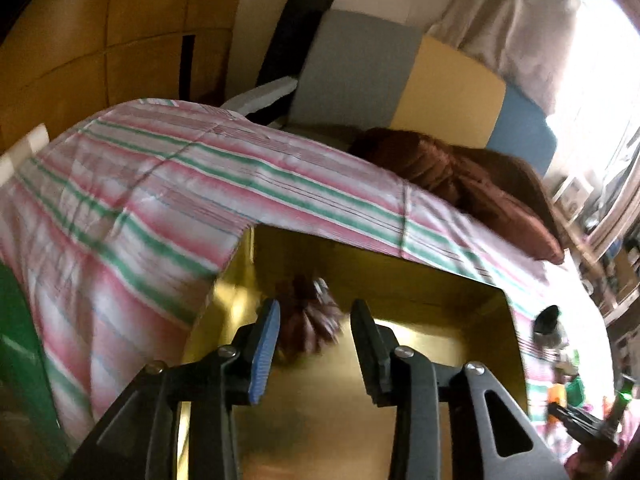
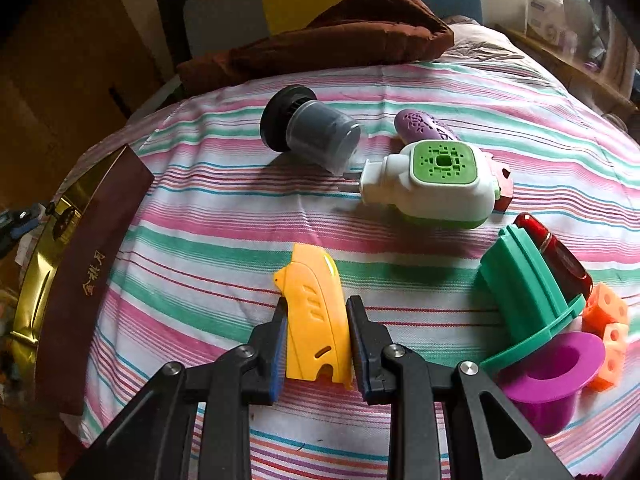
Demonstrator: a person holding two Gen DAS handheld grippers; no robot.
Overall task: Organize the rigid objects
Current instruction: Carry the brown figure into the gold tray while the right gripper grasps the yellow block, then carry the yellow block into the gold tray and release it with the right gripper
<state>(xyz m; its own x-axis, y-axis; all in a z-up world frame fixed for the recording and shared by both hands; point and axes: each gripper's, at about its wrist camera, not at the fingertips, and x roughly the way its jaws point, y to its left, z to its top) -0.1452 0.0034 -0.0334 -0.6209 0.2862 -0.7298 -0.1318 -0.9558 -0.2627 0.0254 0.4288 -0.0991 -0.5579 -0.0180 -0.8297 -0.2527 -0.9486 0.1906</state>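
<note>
While the right gripper [image 2: 316, 312] clamps the yellow plastic piece [image 2: 316, 320], whose long axis runs along its fingers, the gold box [image 2: 52, 240] lies off to its left; there the left gripper [image 1: 314, 320] hangs parted over a blurry maroon object [image 1: 308, 320], seemingly released

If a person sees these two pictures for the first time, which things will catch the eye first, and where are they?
In the right wrist view, the right gripper is shut on a yellow plastic piece low in the middle, on the striped bedsheet. Bright things crowd the right side: a white and green plug-in device, a green cup and a purple cup. In the left wrist view, the open left gripper hangs over a shiny gold box holding a brownish object.
</note>
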